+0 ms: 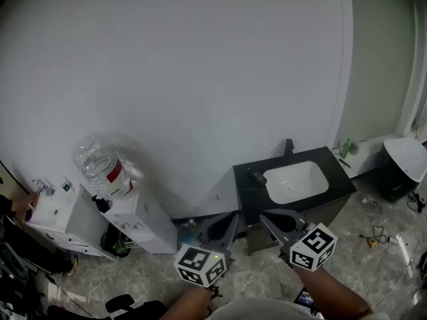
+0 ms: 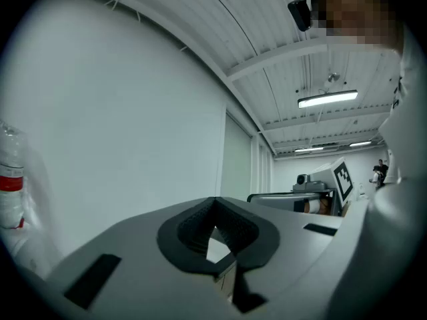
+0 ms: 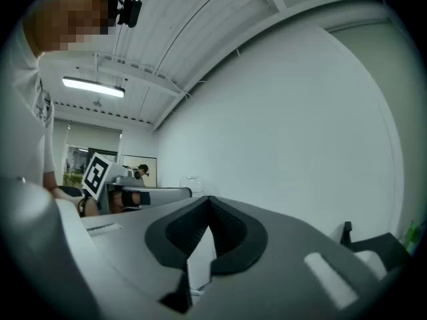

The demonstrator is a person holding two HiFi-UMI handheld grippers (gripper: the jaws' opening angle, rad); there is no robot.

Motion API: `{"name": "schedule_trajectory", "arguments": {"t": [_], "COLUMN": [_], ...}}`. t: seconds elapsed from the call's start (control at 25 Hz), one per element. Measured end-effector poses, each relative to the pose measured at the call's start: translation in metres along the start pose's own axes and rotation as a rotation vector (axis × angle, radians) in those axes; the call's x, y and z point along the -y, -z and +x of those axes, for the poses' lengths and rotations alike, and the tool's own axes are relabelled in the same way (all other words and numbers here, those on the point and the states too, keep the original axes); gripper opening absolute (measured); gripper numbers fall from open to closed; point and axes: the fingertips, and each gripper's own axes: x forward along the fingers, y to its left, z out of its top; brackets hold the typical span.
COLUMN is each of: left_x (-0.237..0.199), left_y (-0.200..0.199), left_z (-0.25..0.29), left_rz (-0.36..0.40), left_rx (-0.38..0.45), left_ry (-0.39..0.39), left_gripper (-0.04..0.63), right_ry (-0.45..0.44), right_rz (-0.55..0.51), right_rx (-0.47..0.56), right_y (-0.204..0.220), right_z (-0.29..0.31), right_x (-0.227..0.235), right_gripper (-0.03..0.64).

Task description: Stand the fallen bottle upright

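No fallen bottle shows in any view. Both grippers are held level in front of a white wall. In the head view my left gripper (image 1: 224, 227) sits at the bottom centre, its marker cube below it. My right gripper (image 1: 275, 223) is beside it, over the front of a black sink cabinet (image 1: 248, 192). In the left gripper view the dark pads (image 2: 193, 227) meet at the tip of my left gripper (image 2: 214, 205) with nothing between them. The right gripper view shows the same: my right gripper (image 3: 208, 204) is shut and empty.
A white water dispenser (image 1: 137, 222) with a large clear jug (image 1: 100, 167) stands at the left against the wall. The white basin (image 1: 295, 181) is set in the black cabinet, with a small green bottle (image 1: 346, 147) upright at its right end. A dark bin (image 1: 402, 167) stands at the far right. The floor is marbled stone.
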Motion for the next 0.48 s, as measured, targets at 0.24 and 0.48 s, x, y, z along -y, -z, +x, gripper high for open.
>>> {"name": "schedule_trajectory", "arguments": {"t": [0.24, 0.48], "left_x": [-0.008, -0.015], "left_y": [0.0, 0.001], "left_z": [0.005, 0.003], "left_rz": [-0.004, -0.017], "left_rx": [-0.001, 0.004], "left_ry": [-0.045, -0.05], "left_gripper": [0.006, 0.006], "right_ry": [0.085, 0.082], "right_rz": [-0.031, -0.011], "right_rx": [-0.014, -0.019], "right_y": [0.001, 0.004], "right_z": [0.007, 0.012], "right_x": [0.009, 0.01], "right_gripper": [0.0, 0.0]}}
